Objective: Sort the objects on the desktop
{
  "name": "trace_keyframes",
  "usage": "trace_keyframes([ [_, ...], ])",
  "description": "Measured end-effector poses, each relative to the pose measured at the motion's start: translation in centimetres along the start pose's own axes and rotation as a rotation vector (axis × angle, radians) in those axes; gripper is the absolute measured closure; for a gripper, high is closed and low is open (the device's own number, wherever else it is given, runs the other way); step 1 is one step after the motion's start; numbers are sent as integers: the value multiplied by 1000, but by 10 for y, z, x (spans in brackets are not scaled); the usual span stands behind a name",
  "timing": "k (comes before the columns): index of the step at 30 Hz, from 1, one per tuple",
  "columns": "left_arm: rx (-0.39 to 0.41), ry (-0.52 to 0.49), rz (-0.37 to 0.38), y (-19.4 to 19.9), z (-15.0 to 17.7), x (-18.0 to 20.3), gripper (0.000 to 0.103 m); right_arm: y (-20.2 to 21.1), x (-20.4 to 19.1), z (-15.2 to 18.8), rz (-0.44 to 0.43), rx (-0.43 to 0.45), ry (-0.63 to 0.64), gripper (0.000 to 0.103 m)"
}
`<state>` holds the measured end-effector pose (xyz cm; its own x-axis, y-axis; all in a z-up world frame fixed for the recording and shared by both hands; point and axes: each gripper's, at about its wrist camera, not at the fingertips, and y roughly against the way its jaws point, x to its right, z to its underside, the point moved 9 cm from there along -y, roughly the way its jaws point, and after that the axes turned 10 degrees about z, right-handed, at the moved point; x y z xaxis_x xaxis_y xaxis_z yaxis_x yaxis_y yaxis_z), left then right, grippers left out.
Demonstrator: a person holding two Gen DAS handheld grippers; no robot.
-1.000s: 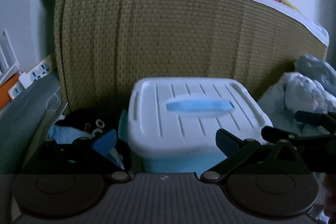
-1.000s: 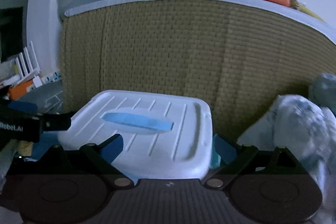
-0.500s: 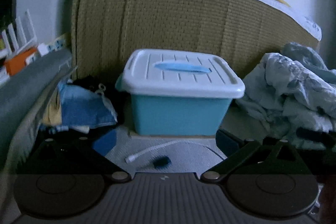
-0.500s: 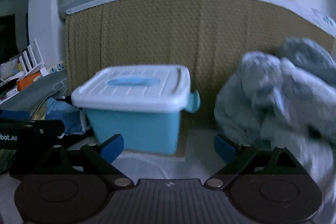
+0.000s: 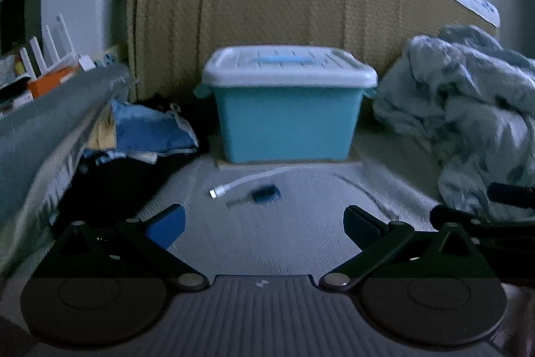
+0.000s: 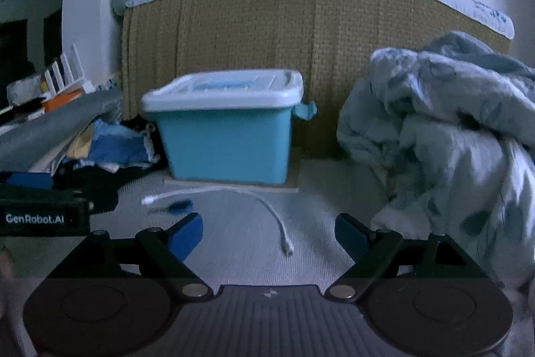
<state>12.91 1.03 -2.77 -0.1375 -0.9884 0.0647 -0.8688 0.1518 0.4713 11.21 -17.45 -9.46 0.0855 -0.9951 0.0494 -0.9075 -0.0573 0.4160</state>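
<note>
2 loose items are lying unsorted at the centre of both views: a white cable (image 6: 267, 206) and a small blue key (image 5: 264, 193), just in front of the lidded blue box (image 5: 287, 109). The left gripper (image 5: 264, 225) and right gripper (image 6: 269, 231) are both hovering spread wide, holding nothing. Judging by this, sorting is barely beginning; the lid (image 6: 222, 89) is sitting closed.

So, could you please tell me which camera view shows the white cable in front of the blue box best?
The right wrist view: the white cable shows along its whole run, from one plug beside the blue-handled key to the other near the camera. The left wrist view shows only one plug end; beyond it the cable fades to a faint line.
</note>
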Motion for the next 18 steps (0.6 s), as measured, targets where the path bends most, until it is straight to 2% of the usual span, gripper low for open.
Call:
trace_keyframes([
  [3,-3,-13,3,2,12,3,0,1,1,12,8,-15,8,13],
  [6,-27,11,31,-1,27,3,0,2,3,21,9,-17,-15,14],
  [8,-43,23,24,-4,36,2,0,2,5,26,17,-17,-20,14],
  [18,-36,8,21,-5,42,1,0,-2,5,41,26,-42,-16,14],
])
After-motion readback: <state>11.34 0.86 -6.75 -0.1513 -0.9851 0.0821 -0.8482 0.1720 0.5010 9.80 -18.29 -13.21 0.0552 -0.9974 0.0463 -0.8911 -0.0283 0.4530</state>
